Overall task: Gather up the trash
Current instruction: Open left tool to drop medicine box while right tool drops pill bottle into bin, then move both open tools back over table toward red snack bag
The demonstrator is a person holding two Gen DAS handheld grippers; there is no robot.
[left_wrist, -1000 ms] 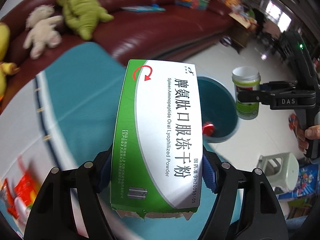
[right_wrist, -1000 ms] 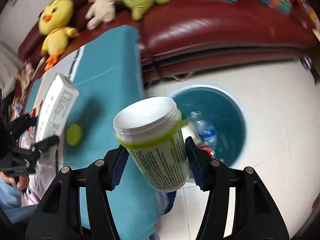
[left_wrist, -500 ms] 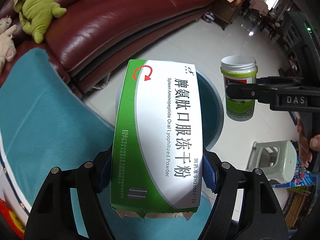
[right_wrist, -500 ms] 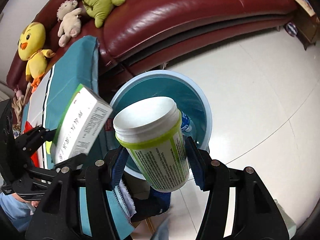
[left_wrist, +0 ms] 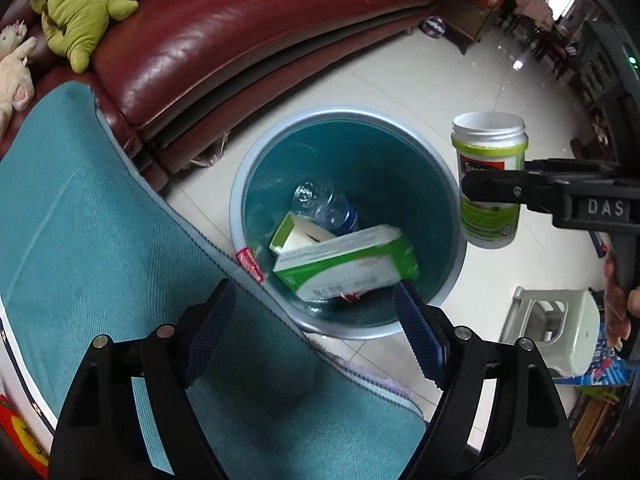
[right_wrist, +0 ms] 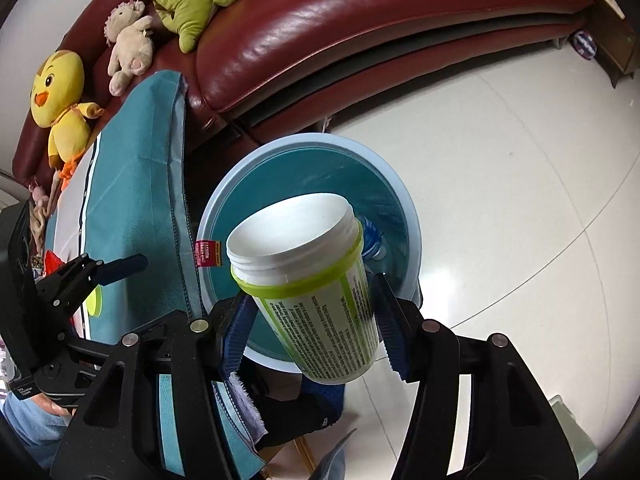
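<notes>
Living room floor, bin (left_wrist: 240, 184) beside the sofa (left_wrist: 248, 28). Right hand-held gripper (right_wrist: 316, 320) clamps an empty, light, stiff jar (right_wrist: 316, 280) mid-body; left hand-held gripper (left_wrist: 316, 328), jaws just opened, holds nothing.

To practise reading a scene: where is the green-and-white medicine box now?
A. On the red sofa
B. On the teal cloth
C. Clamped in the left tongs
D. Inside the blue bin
D: the medicine box lies inside the blue bin, beyond the empty, open left tongs.

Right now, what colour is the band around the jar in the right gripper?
Lime green, just under the jar's white threaded neck; the right wrist view shows it best.
</notes>
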